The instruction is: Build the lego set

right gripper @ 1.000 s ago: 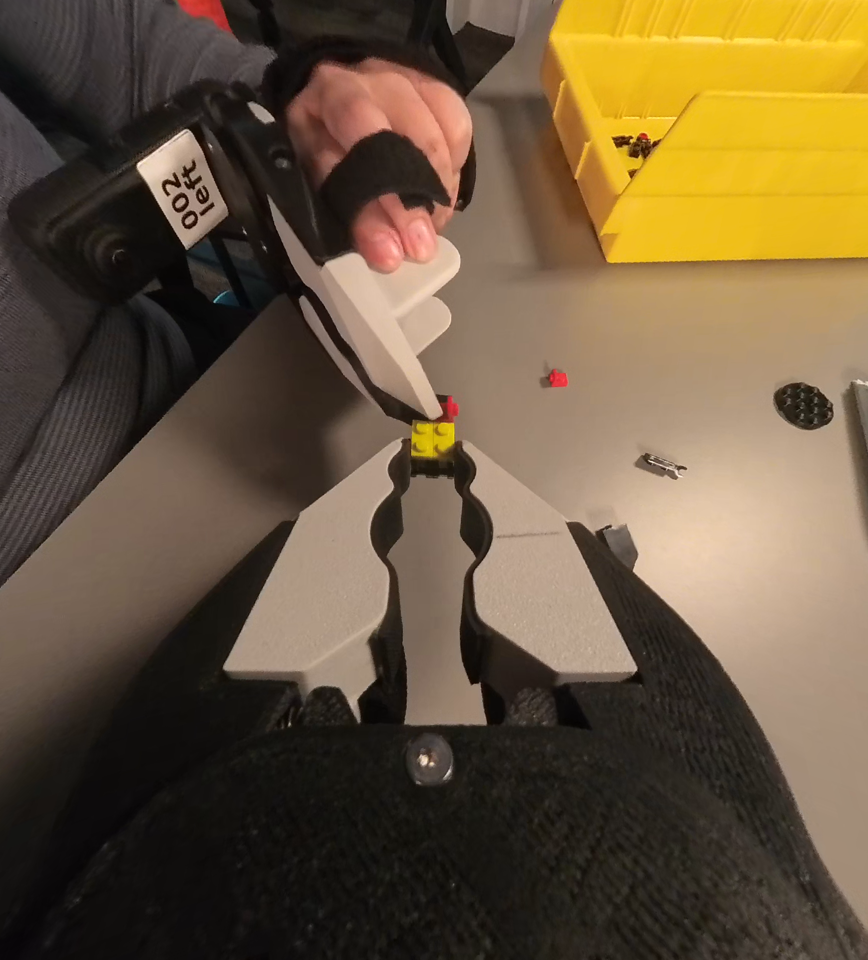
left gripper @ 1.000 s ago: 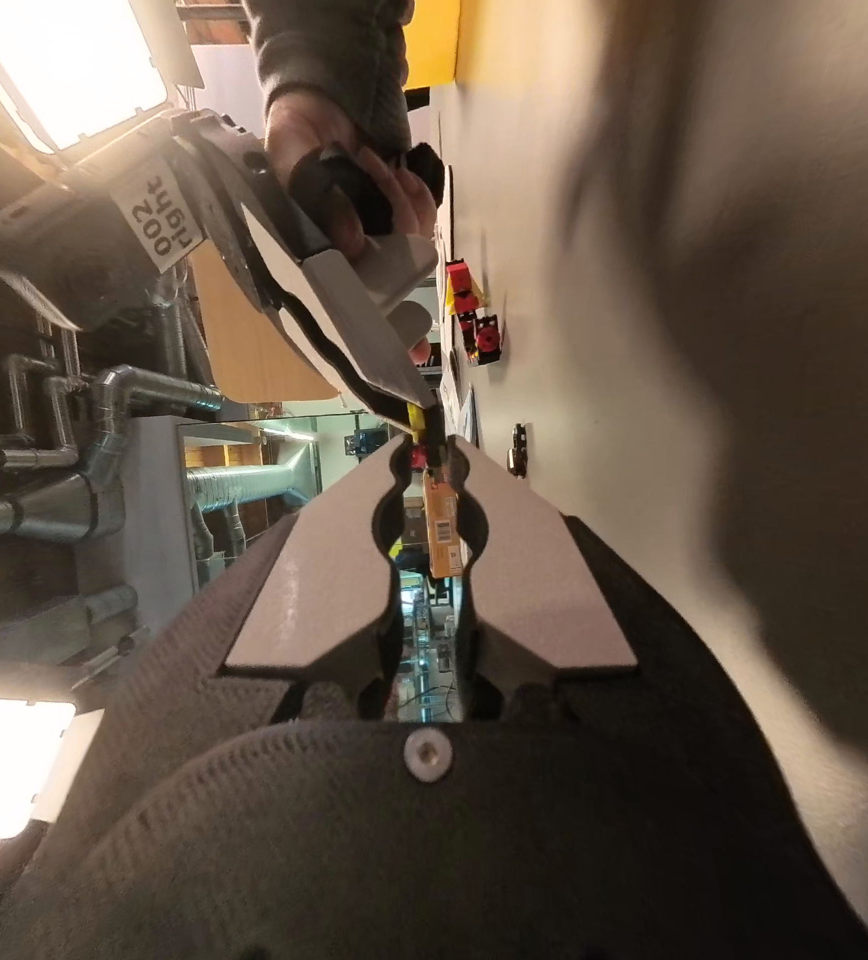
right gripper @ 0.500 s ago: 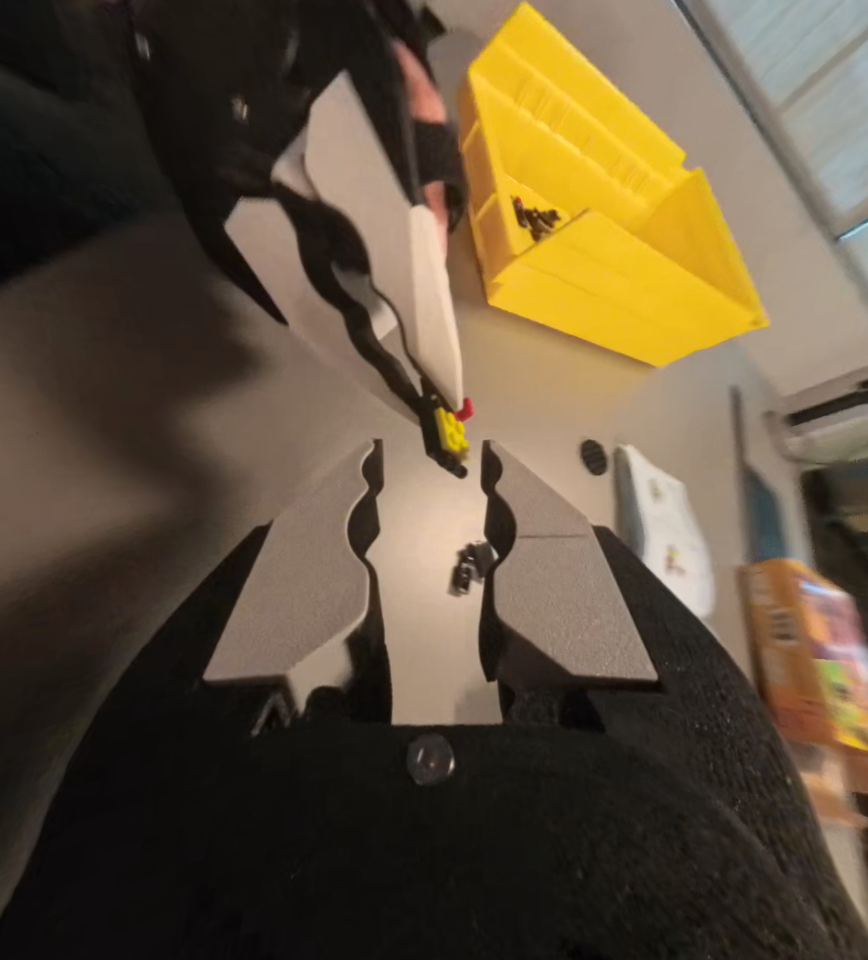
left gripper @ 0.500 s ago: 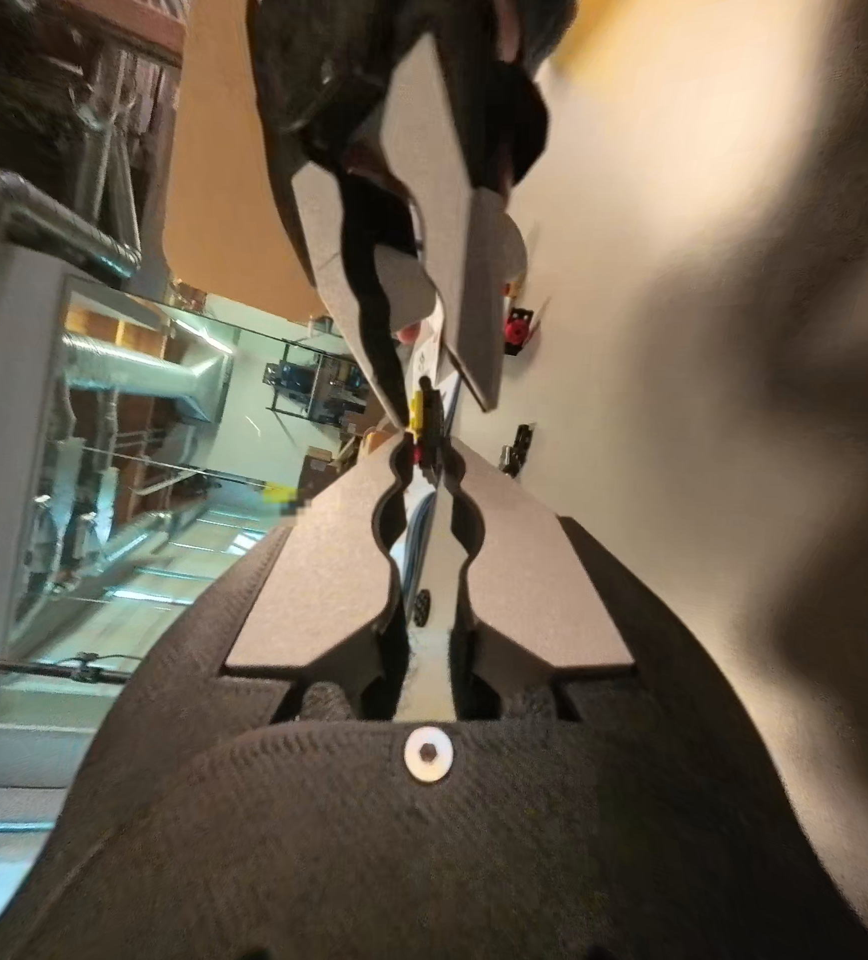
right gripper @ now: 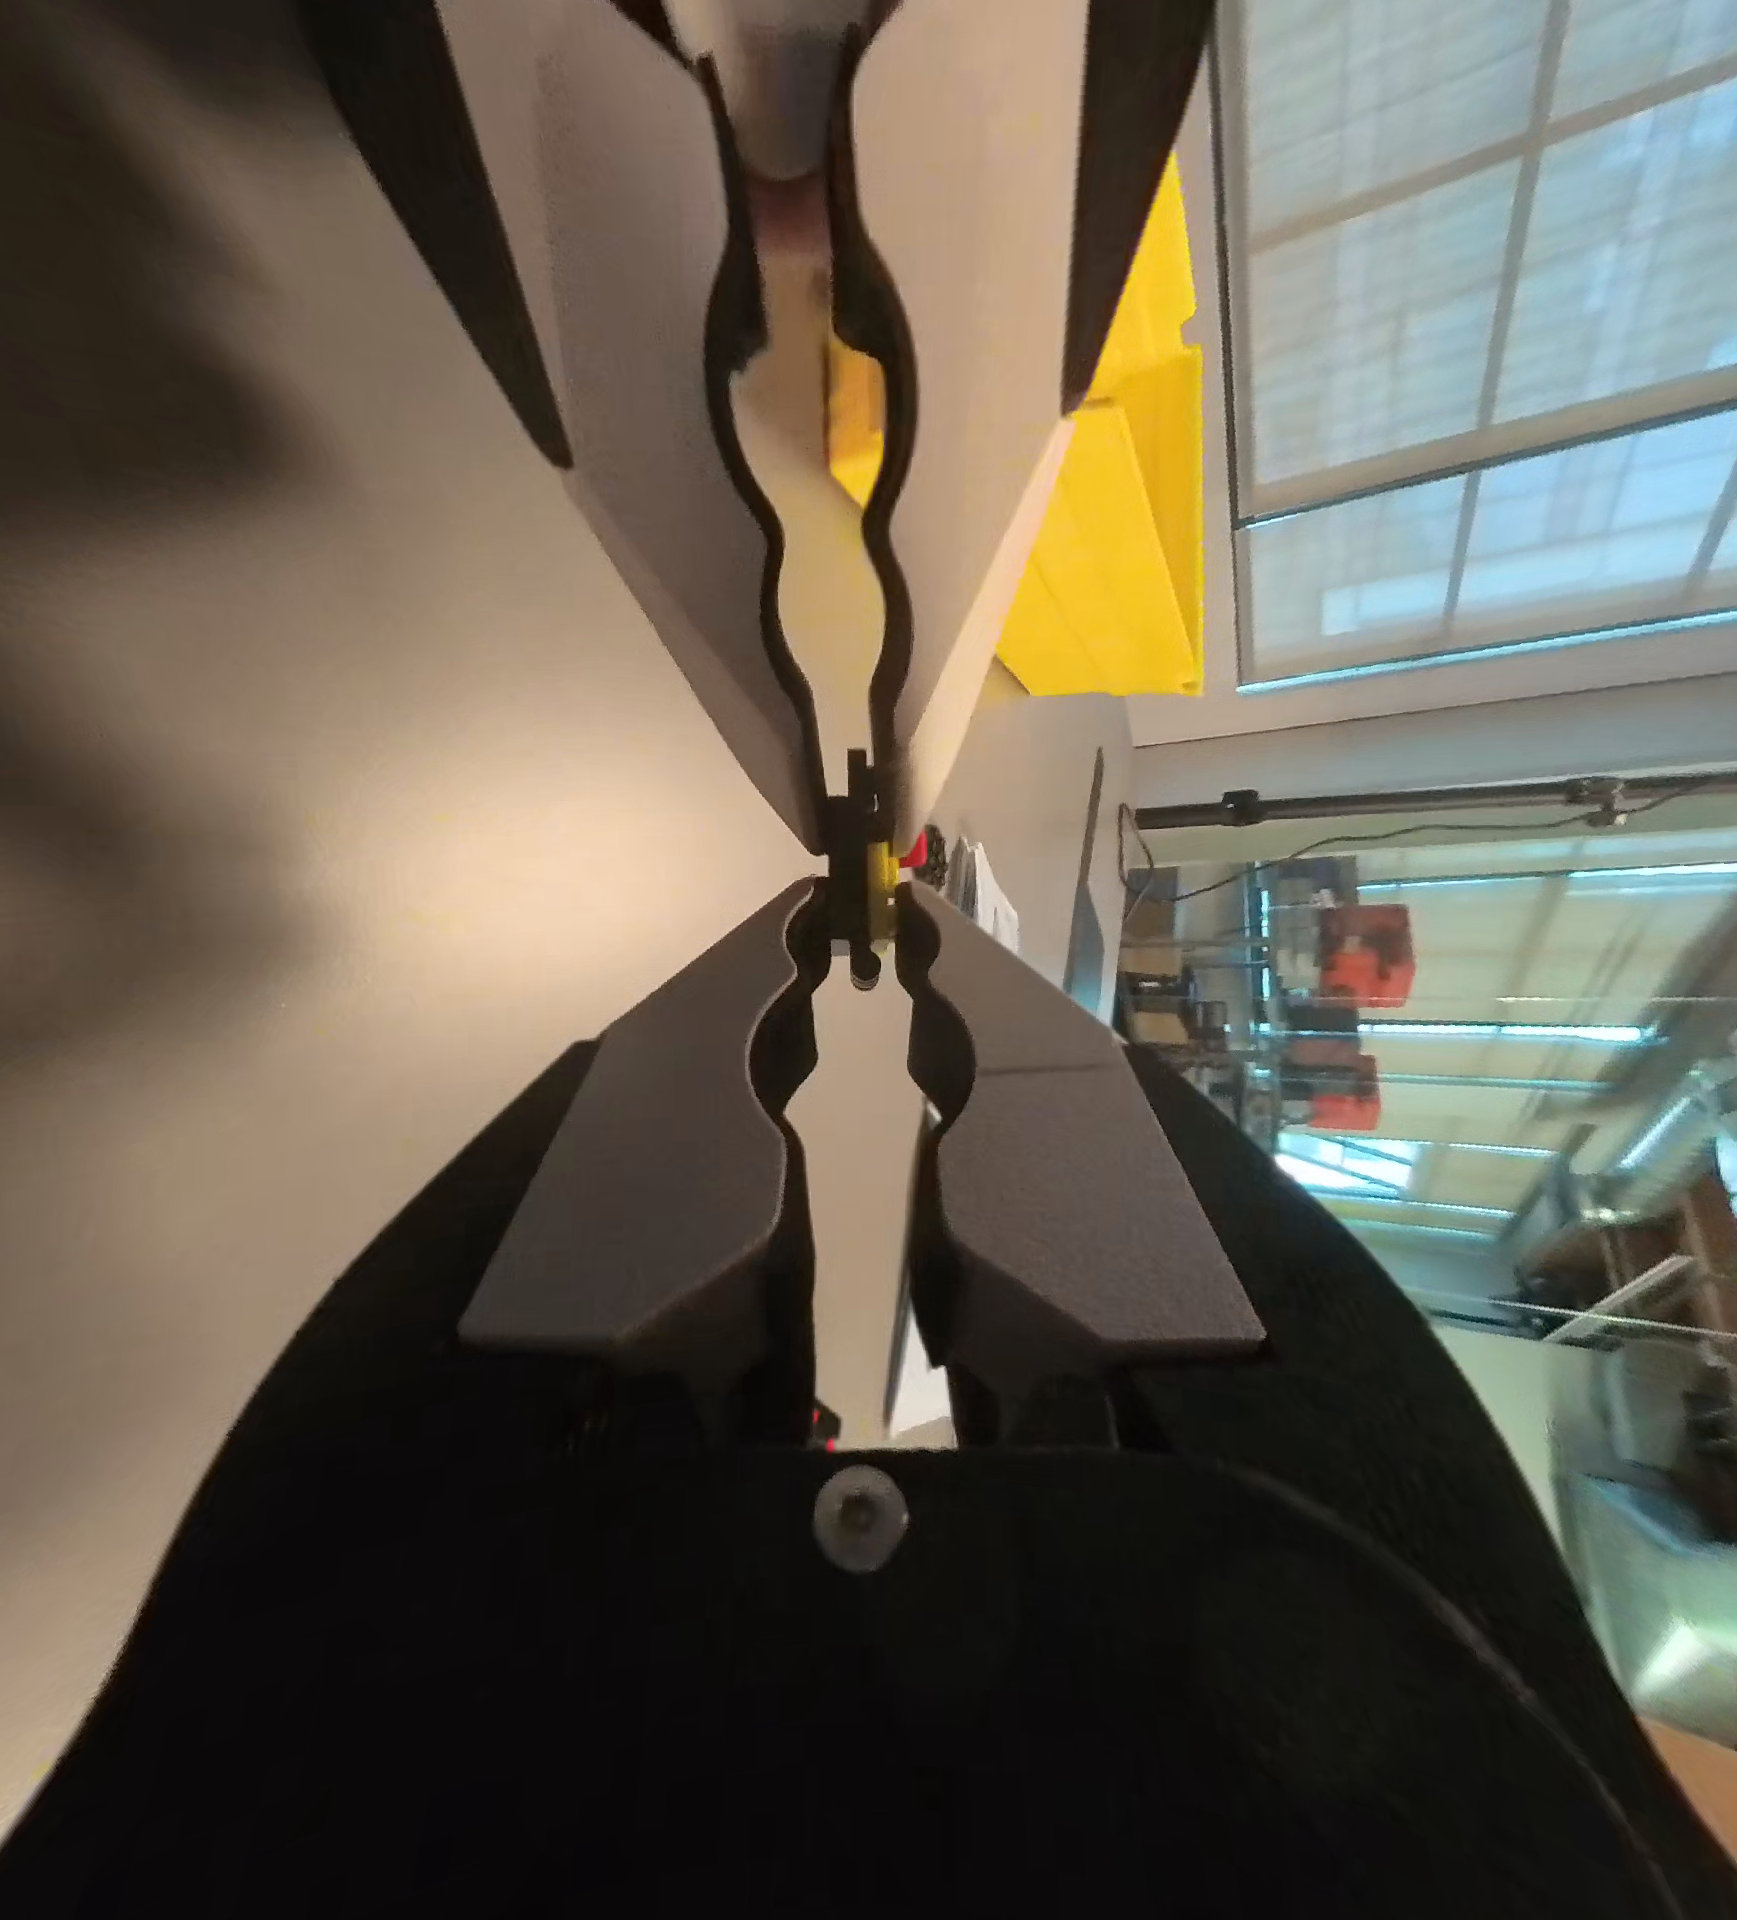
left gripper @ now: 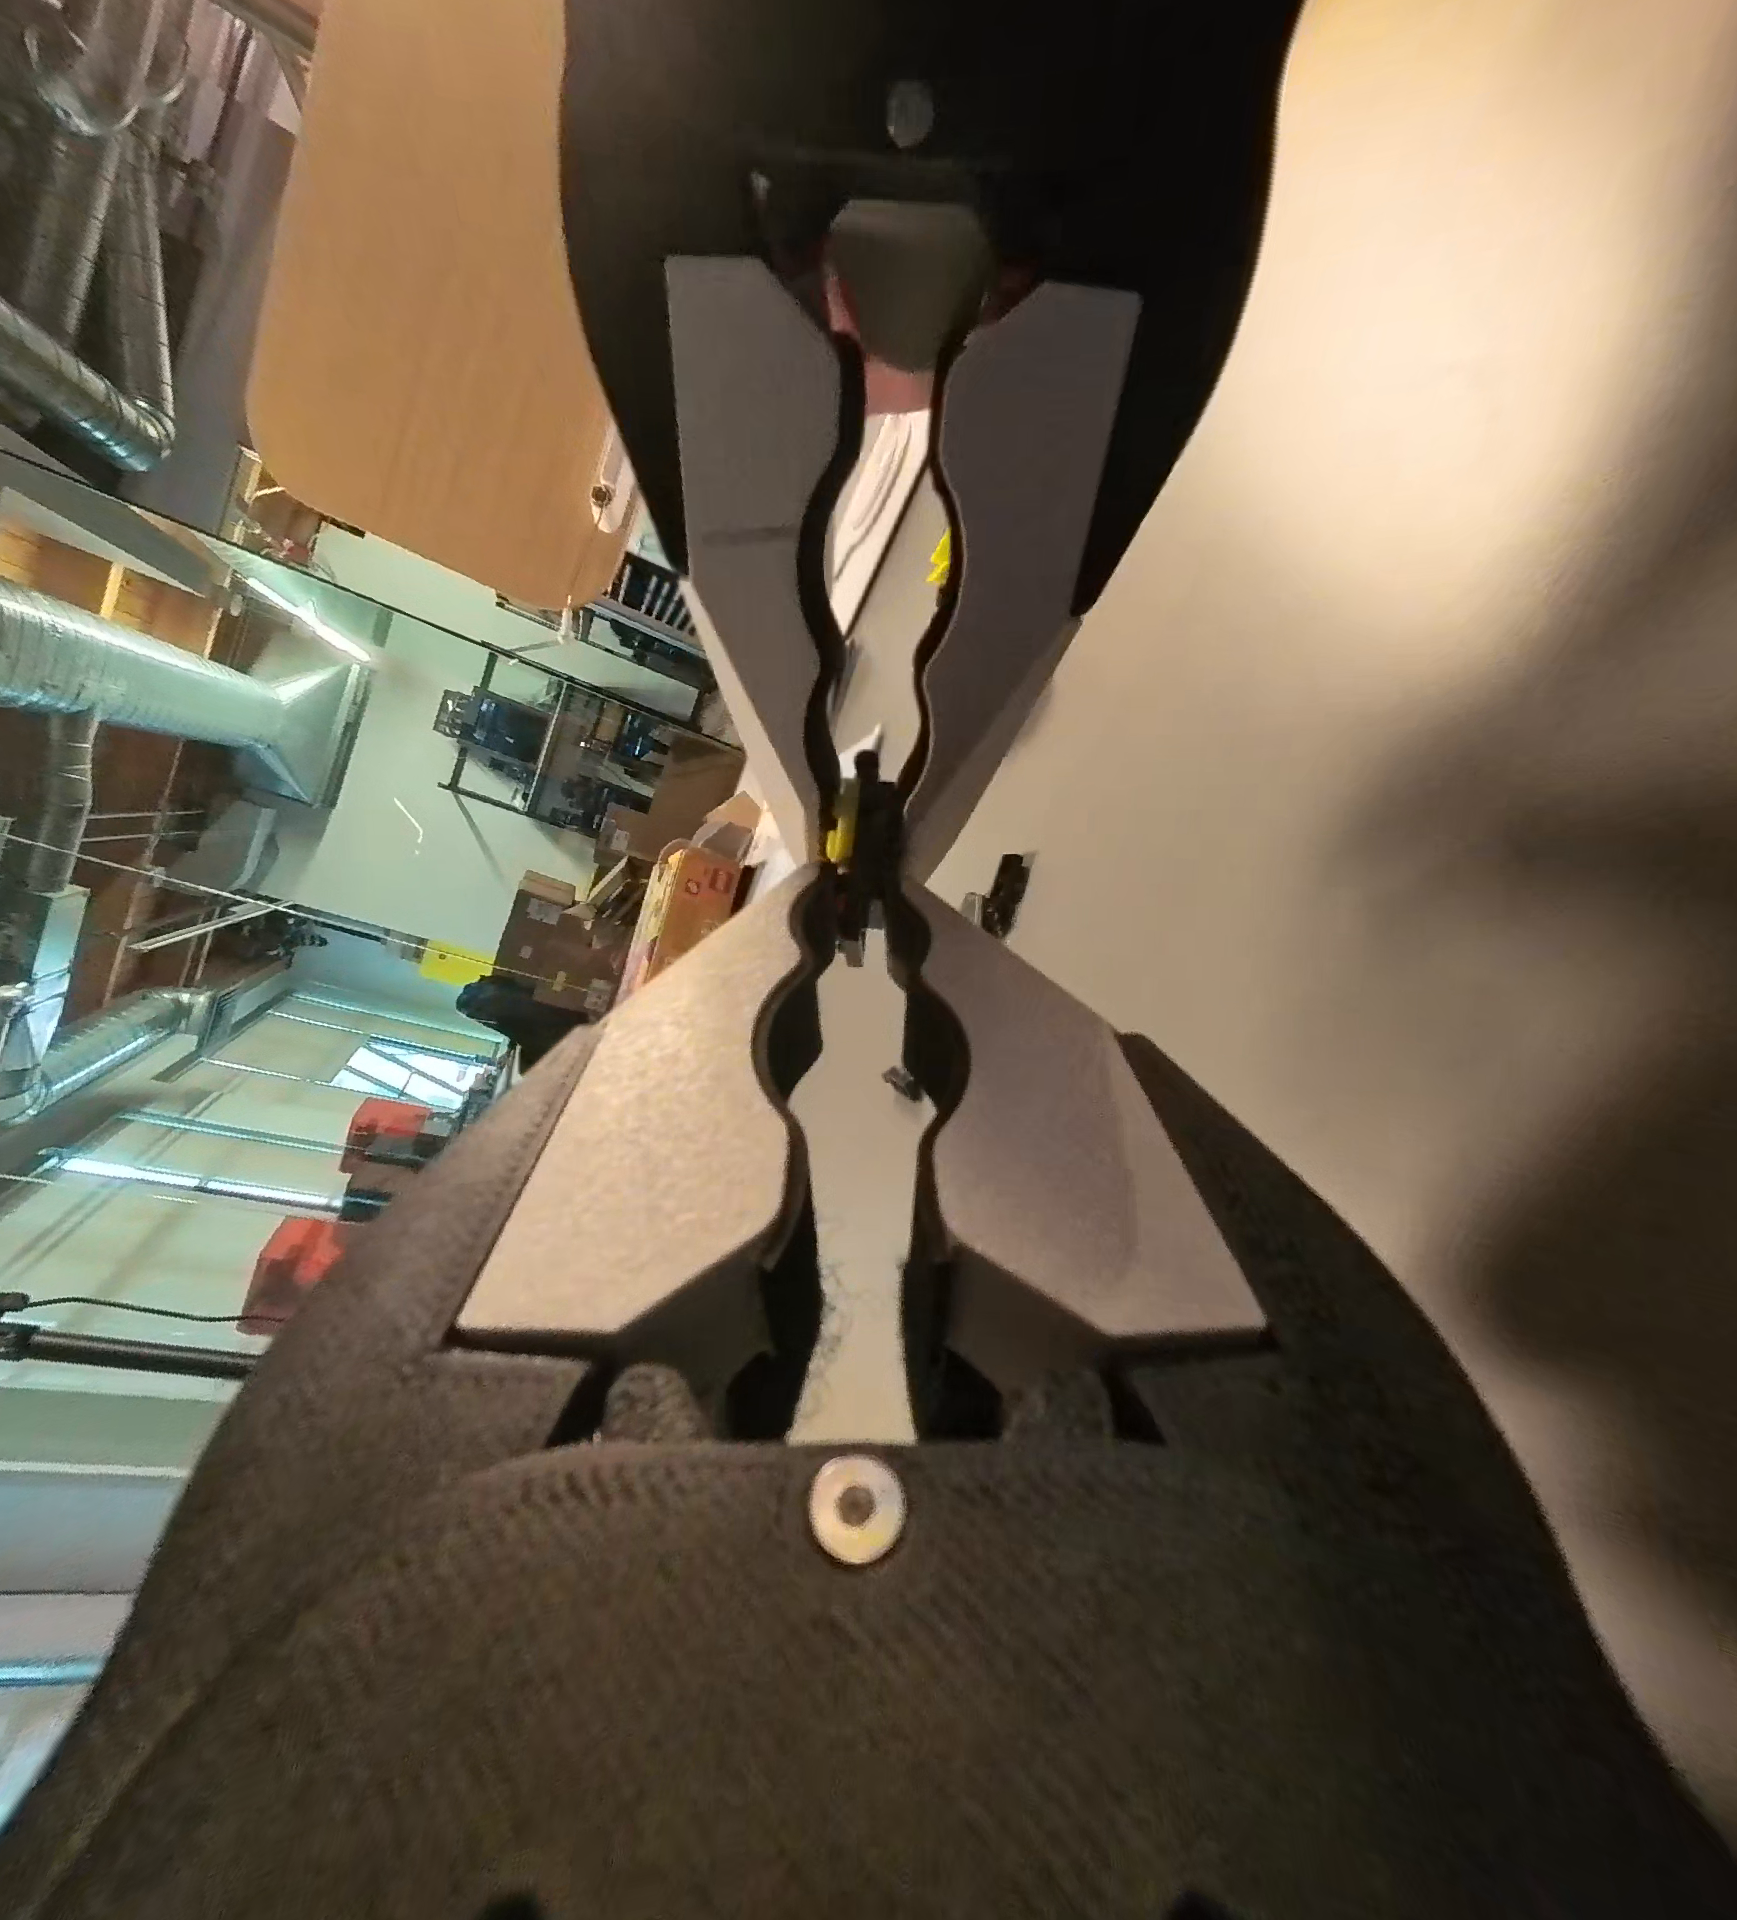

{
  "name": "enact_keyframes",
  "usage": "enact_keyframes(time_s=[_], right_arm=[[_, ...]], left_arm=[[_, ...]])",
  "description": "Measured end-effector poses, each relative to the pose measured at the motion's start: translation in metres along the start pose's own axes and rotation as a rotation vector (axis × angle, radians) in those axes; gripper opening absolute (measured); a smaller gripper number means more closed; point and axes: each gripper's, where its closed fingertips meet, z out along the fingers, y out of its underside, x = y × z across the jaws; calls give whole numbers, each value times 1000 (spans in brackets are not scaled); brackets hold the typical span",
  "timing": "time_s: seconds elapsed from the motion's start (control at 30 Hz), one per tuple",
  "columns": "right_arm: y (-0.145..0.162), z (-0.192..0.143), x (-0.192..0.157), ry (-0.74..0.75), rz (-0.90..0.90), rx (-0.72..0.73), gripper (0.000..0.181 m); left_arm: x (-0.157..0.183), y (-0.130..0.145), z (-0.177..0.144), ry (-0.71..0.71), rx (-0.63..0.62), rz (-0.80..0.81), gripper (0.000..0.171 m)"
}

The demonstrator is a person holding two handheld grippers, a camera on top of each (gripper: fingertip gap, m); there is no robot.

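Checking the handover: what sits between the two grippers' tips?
Only the small yellow-and-black lego assembly, pinched tip to tip by both; the right wrist view shows it best.

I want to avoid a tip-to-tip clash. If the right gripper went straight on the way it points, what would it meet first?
Most likely the left gripper, which faces it tip to tip; only the small yellow and black lego piece lies between them.

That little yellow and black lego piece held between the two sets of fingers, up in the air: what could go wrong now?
The lego piece is pinched only at the tips of the left gripper and right gripper, so a twist might pop it free. It hangs off the table, so it could drop and scatter among the loose bits there. Squeezing off-line may split the piece apart.
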Motion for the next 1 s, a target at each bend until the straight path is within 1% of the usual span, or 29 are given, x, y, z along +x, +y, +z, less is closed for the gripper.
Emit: enact_keyframes(time_s=[0.2,0.37,0.47,0.53,0.6,0.7,0.8,1.0], right_arm=[[-5,-2,5,79,-87,27,9],[-11,-8,19,203,-151,71,10],[-16,-12,25,243,-142,110,10],[-18,-14,26,231,-101,138,12],[-19,-15,25,189,-44,157,20],[-20,-16,23,146,-2,177,23],[-20,-18,21,124,6,196,20],[-21,-20,20,136,-39,204,17]], left_arm=[[-3,-2,-3,-46,-3,84,7],[-14,-10,-8,-112,-5,180,7],[-19,-15,-10,-140,-1,247,7],[-21,-18,-12,-146,0,282,7],[-20,-22,-12,-143,13,305,7],[-17,-25,-12,-139,18,358,7],[-16,-28,-12,-138,26,394,7],[-13,-30,-13,-113,42,429,8]])
